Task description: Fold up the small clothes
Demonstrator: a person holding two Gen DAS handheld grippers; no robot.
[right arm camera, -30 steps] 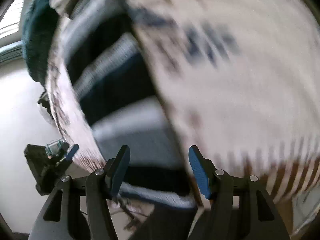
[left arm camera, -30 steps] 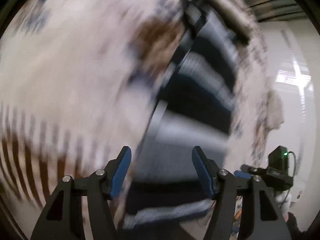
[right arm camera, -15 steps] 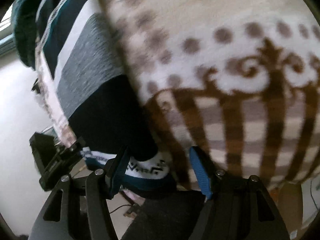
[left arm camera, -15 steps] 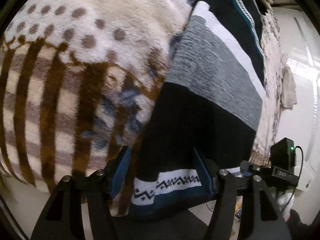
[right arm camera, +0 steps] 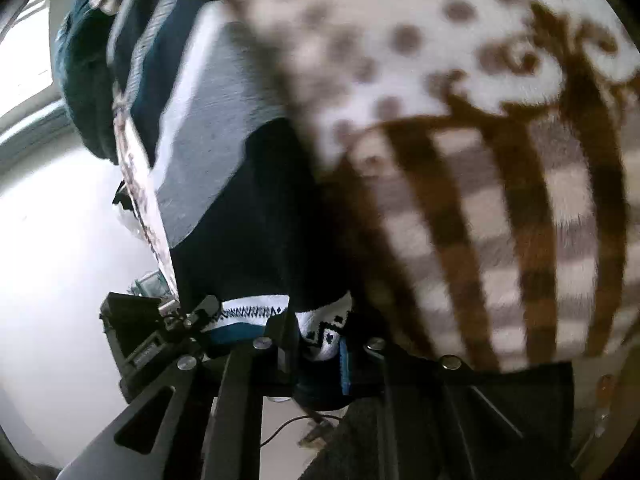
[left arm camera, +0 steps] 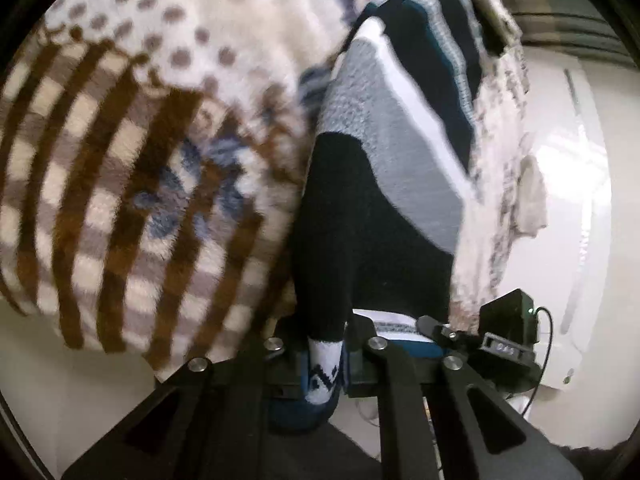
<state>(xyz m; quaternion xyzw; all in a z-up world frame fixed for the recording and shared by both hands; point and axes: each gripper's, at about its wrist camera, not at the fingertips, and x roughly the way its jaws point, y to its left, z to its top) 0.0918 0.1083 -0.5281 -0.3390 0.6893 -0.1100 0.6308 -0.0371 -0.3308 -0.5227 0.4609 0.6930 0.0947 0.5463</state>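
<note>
Item 1, my left gripper (left arm camera: 325, 354): lower centre of the left wrist view, fingers drawn together and clamped on the patterned hem of the knitted garment.

Item 2, my right gripper (right arm camera: 320, 350): lower centre of the right wrist view, likewise pinched on the same hem, with a blue pad (right arm camera: 344, 372) showing at the right finger.

Item 3, knitted garment (left arm camera: 372, 216): small, banded in black, grey, white and dark teal, with a white zigzag-patterned hem. It runs from each gripper up towards the top of the frame: centre to upper right in the left wrist view, centre to upper left (right arm camera: 224, 152) in the right wrist view. The hem stretches between my two grippers; the opposite gripper appears at lower right in the left view and lower left in the right view.

Item 4, fleece blanket (left arm camera: 132, 152): cream with brown stripes, brown dots and blue motifs. It fills the left of the left wrist view and the right (right arm camera: 500, 168) of the right wrist view, touching the garment along its edge.

Item 5, pale cloth (left arm camera: 530, 200): right of frame in the left view, beside the blanket's patterned edge.
</note>
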